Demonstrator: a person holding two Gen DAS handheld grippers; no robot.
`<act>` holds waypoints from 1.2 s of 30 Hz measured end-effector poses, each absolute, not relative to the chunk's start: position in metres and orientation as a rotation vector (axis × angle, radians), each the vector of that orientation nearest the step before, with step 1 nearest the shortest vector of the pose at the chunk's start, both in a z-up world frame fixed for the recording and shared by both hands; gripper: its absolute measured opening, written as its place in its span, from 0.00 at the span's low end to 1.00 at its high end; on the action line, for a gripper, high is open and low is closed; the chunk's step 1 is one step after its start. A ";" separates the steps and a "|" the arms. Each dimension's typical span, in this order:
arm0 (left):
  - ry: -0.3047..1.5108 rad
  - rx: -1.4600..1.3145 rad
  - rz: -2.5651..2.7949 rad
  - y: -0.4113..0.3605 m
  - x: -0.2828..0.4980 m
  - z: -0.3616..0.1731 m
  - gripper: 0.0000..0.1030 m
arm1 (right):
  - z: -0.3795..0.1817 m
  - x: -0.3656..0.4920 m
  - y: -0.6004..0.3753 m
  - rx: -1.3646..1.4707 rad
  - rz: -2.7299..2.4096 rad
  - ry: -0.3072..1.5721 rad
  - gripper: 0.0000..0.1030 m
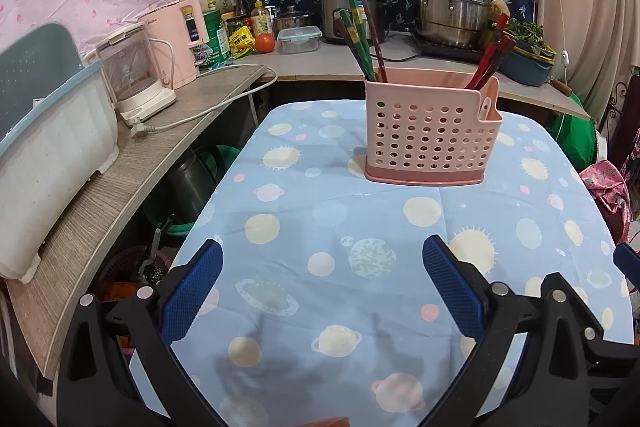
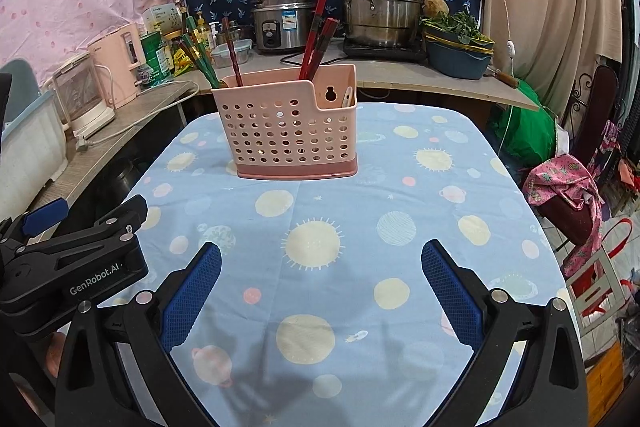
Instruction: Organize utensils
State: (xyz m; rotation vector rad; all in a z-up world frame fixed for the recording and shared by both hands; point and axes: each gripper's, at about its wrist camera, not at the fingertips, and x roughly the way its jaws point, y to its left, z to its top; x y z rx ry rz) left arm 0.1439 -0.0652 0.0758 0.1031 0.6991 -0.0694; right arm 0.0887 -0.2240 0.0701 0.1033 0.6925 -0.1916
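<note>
A pink perforated utensil holder (image 1: pixel 430 135) (image 2: pixel 286 131) stands upright on the far part of the table. Green and dark red chopsticks (image 1: pixel 362 39) (image 2: pixel 206 61) lean in its left compartment. Red chopsticks (image 1: pixel 490 61) (image 2: pixel 316 41) lean in its right compartment. A pale spoon handle (image 2: pixel 347 95) (image 1: pixel 486 107) shows in the low front right pocket. My left gripper (image 1: pixel 322 255) is open and empty above the near cloth. My right gripper (image 2: pixel 320 257) is open and empty too. The left gripper's body also shows at the left of the right wrist view (image 2: pixel 76 247).
The table wears a blue planet-print cloth (image 1: pixel 340 227) (image 2: pixel 360 207). A wooden shelf (image 1: pixel 132 163) on the left carries a kettle (image 1: pixel 132 75) and a white bin (image 1: pixel 44 147). The back counter holds a rice cooker (image 2: pixel 282 21) and a steel steamer pot (image 2: pixel 380 5). Bags lie at the right (image 2: pixel 568 187).
</note>
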 end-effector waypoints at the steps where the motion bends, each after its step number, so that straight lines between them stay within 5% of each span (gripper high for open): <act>1: 0.700 0.106 -0.067 -0.065 0.144 0.076 0.93 | 0.070 0.089 -0.224 0.103 -0.191 0.693 0.94; 36: 0.705 0.100 -0.056 -0.066 0.156 0.076 0.92 | 0.067 0.105 -0.227 0.096 -0.201 0.703 0.94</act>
